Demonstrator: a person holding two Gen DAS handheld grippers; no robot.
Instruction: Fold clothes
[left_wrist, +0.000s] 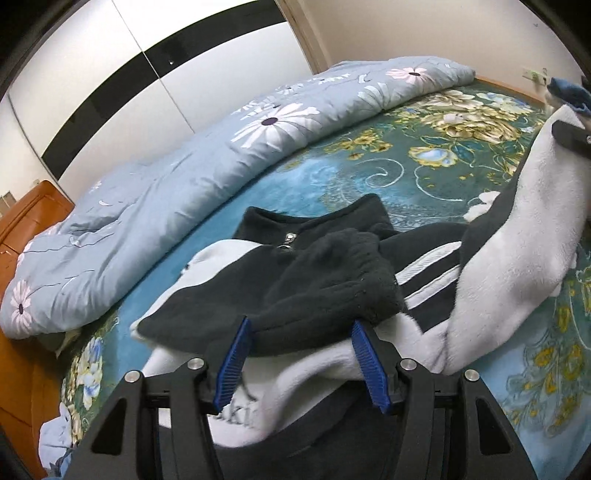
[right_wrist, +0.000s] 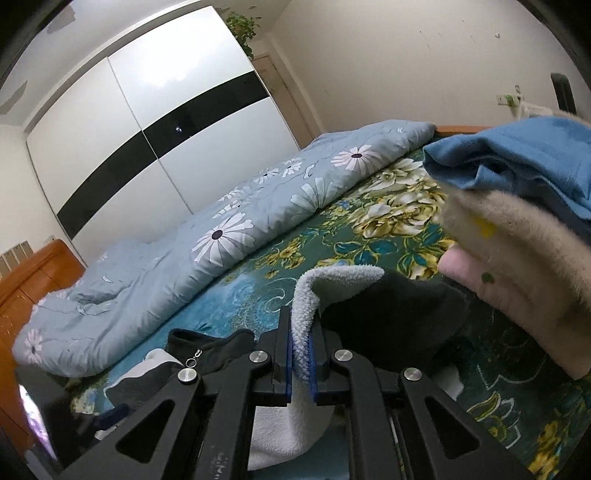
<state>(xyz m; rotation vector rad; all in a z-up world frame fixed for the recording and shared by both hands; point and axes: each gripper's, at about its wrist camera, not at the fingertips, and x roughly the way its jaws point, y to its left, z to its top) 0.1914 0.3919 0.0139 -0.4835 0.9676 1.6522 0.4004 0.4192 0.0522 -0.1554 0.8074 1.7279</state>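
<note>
A black and white fleece jacket (left_wrist: 317, 288) with a zip collar lies on the bed, one black sleeve folded across its chest. My left gripper (left_wrist: 301, 332) is open, its blue pads on either side of that folded sleeve's edge. My right gripper (right_wrist: 302, 350) is shut on the jacket's white fleece sleeve (right_wrist: 306, 306) and holds it lifted above the bed. In the left wrist view that raised white sleeve (left_wrist: 517, 229) runs up to the right gripper (left_wrist: 570, 138) at the far right.
A light blue floral quilt (left_wrist: 166, 195) lies bunched along the far side of the teal floral bedsheet (left_wrist: 369, 170). A stack of folded clothes, blue (right_wrist: 517, 158) over beige (right_wrist: 524, 251), sits at the right. A wardrobe (right_wrist: 147, 122) and wooden headboard (right_wrist: 33, 273) stand behind.
</note>
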